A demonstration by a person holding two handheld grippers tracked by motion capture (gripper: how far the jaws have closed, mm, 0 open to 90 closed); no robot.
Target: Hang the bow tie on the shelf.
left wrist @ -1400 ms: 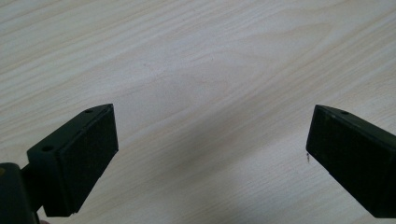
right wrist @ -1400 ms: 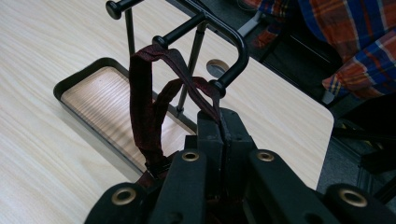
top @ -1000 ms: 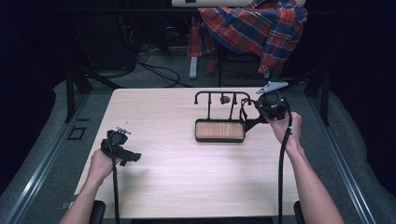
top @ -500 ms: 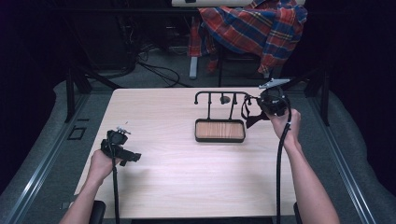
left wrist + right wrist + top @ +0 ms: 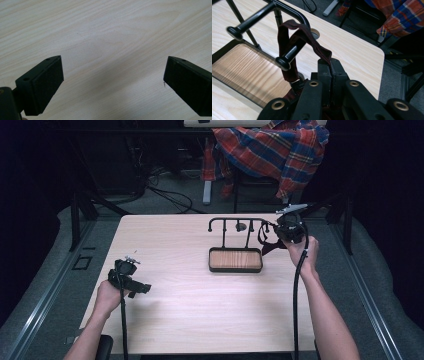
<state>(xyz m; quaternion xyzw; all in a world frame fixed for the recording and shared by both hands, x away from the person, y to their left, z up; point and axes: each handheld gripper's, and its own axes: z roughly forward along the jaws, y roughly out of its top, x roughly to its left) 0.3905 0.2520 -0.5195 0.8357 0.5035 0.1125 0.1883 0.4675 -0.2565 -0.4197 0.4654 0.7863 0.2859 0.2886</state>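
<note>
Dark-red strap (image 5: 305,40) lay looped over the end peg of the black rack (image 5: 235,222), clamped in my right hand-held gripper (image 5: 331,67); hanging seemed almost done, release remaining. My left hand-held gripper (image 5: 112,82) gaped, idle, well left of the rack above bare desk (image 5: 165,240).

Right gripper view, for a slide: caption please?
Right gripper shut on a dark red strap looped over a black rack's peg.

Bare forearms, no sleeves. Left gripper (image 5: 112,82): black, square textured pads. Right gripper (image 5: 331,72): black linkage arms, brass-ringed pivot holes, grey three-cornered plate on top. Black cable trails from each.
</note>
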